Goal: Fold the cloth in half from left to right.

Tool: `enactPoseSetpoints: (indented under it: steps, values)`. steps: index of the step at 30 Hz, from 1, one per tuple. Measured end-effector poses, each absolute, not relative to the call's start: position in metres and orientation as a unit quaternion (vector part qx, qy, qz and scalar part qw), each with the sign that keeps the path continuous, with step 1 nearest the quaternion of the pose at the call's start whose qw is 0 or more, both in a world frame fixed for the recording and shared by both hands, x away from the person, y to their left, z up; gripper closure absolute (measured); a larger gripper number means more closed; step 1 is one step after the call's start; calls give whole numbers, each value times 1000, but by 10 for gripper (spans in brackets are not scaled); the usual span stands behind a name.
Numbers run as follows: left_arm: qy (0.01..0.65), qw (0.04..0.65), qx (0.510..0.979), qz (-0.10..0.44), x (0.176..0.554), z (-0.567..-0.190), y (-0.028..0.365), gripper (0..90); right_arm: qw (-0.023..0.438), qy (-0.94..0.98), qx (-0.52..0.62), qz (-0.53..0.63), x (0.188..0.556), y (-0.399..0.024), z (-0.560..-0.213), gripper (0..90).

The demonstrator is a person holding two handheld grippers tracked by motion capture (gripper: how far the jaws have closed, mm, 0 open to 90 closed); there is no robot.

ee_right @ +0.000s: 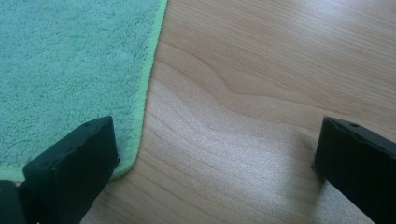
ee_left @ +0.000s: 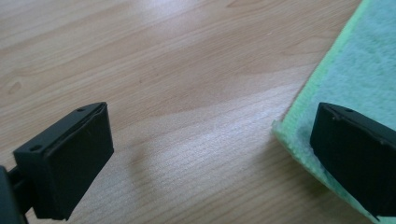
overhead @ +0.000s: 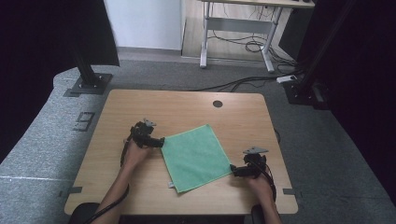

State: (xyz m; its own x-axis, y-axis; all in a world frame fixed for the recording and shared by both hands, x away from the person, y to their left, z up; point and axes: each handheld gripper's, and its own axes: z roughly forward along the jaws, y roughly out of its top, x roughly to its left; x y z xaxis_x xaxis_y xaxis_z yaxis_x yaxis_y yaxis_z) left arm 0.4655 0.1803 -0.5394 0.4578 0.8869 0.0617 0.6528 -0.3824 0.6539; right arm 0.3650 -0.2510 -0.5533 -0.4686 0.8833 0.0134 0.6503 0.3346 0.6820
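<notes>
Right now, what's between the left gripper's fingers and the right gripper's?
Just the green cloth, lying flat on the wooden table. In the high view the left gripper sits at one corner and the right gripper at the opposite one, both open.

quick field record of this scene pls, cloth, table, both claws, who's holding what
surface: wooden table with a round dark hole near its far edge
cloth: green cloth, spread flat, turned at an angle to the table edges
left claw: left claw open, at the cloth's left corner, one jaw over the cloth, the other over bare wood
right claw: right claw open, at the cloth's right corner, one jaw over the cloth edge, the other over bare wood
held: nothing gripped by either claw
operator: a person's forearms enter from the near side
</notes>
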Motion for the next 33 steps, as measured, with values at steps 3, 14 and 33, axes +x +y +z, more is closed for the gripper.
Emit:
enactPoseSetpoints:
  steps: [3, 14, 33]
  values:
    - [479, 281, 806, 205, 467, -544, 181, 0, 183, 796, 481, 318, 365, -251, -553, 0]
    - [492, 305, 795, 181, 468, -549, 189, 0, 180, 798, 481, 315, 365, -250, -552, 10]
    - [493, 306, 794, 181, 467, -549, 189, 0, 154, 816, 427, 359, 353, -218, -531, 87]
